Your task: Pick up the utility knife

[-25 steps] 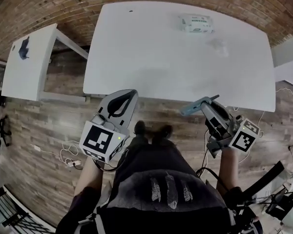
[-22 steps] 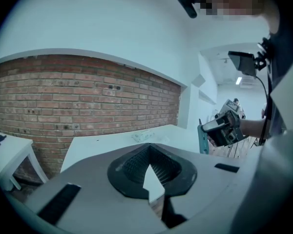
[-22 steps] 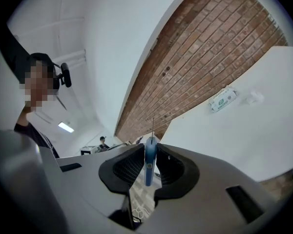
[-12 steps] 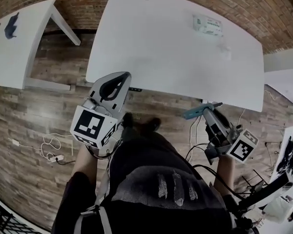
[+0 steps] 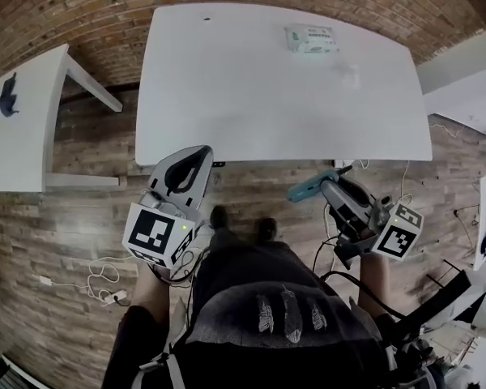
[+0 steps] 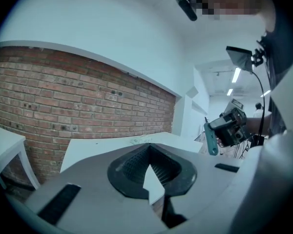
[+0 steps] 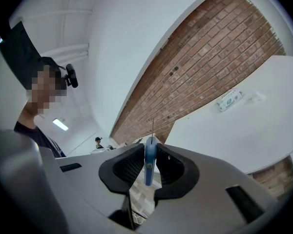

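The utility knife [image 5: 311, 187], teal blue and slim, is held off the table in my right gripper [image 5: 330, 186], whose jaws are shut on its handle. In the right gripper view the knife [image 7: 150, 161] stands edge-on between the pads, its thin blade pointing up. My left gripper [image 5: 199, 152] hovers at the near edge of the white table [image 5: 251, 112]; its jaws are shut with nothing in them, tips meeting [image 6: 149, 151]. From the left gripper view, the right gripper [image 6: 230, 126] and the knife [image 6: 211, 138] show off to the right.
A pack of wipes [image 5: 310, 39] lies at the table's far side, also in the right gripper view [image 7: 229, 100]. A second white table [image 5: 20, 128] with a dark object [image 5: 6, 104] stands left. Cables [image 5: 97, 270] lie on the wood floor. A brick wall runs behind.
The head view has swung, and both grippers have drifted a little along the near table edge. The knife stays gripped in the right gripper; the left jaws stay shut.
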Tool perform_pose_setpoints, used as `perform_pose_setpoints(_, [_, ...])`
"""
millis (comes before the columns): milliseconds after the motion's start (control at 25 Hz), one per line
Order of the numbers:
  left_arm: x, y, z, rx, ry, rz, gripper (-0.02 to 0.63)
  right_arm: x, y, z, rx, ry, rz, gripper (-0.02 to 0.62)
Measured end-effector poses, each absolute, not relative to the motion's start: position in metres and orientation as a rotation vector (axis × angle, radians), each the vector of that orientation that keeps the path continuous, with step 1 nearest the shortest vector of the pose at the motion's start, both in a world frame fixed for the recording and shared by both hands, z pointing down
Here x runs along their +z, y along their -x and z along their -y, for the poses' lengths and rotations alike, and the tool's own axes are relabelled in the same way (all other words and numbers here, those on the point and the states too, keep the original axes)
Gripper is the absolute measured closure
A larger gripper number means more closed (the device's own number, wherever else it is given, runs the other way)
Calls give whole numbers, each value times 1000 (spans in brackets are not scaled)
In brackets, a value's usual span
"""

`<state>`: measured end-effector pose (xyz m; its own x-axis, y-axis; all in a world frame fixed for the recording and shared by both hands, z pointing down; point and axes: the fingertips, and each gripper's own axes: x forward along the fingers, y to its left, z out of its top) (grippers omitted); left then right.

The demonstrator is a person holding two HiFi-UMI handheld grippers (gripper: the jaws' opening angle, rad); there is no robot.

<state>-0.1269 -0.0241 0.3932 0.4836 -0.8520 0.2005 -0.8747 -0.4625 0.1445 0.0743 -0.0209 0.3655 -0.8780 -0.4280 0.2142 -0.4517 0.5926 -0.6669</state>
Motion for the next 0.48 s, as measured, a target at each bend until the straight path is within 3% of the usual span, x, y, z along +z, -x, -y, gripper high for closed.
perform_pose_setpoints(480, [370, 10, -9, 402, -2560, 1506, 609, 382, -174, 17, 1403, -724, 2859, 517])
